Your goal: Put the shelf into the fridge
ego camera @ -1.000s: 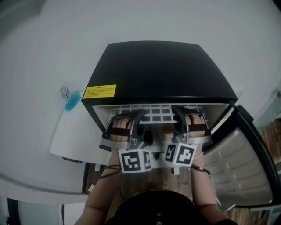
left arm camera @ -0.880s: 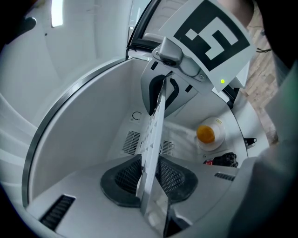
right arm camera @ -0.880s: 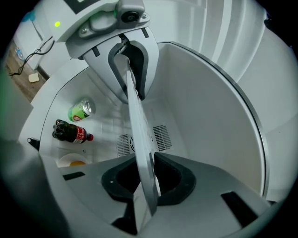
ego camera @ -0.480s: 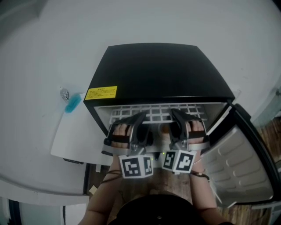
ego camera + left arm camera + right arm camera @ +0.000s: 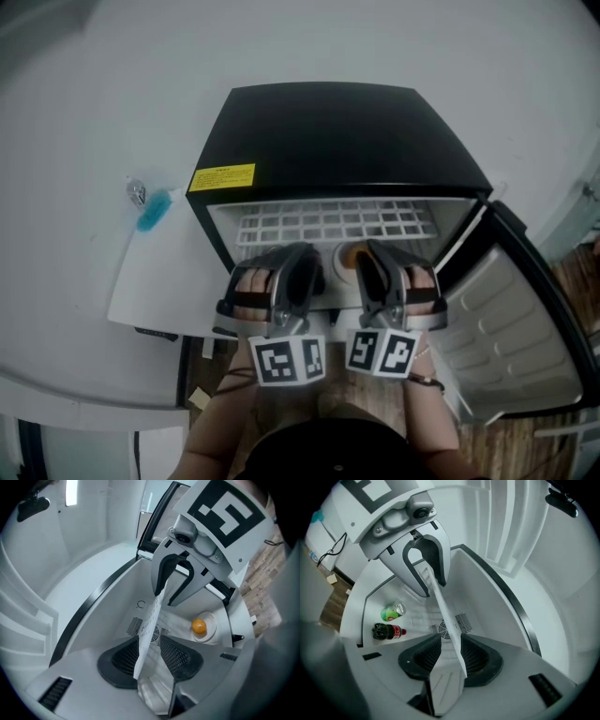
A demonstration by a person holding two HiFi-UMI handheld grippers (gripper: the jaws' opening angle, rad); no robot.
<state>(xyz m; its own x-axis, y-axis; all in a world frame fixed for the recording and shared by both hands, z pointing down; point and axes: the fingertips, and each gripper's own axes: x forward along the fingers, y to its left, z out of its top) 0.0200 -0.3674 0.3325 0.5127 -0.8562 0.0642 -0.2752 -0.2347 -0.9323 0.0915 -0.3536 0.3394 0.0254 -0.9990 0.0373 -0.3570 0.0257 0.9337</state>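
As the shelf [image 5: 328, 223] lies inside the fridge [image 5: 337, 141], long axis left to right, its near edge is seen between the jaws of left gripper [image 5: 151, 654] and right gripper [image 5: 452, 658] — just opened, apart, unclamped.

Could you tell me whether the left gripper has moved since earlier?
Yes: the left gripper drew back from the yellow label; its jaws have just been opening, the shelf between them.

Wht wall [image 5: 94, 84], wood flr [image 5: 574, 281]
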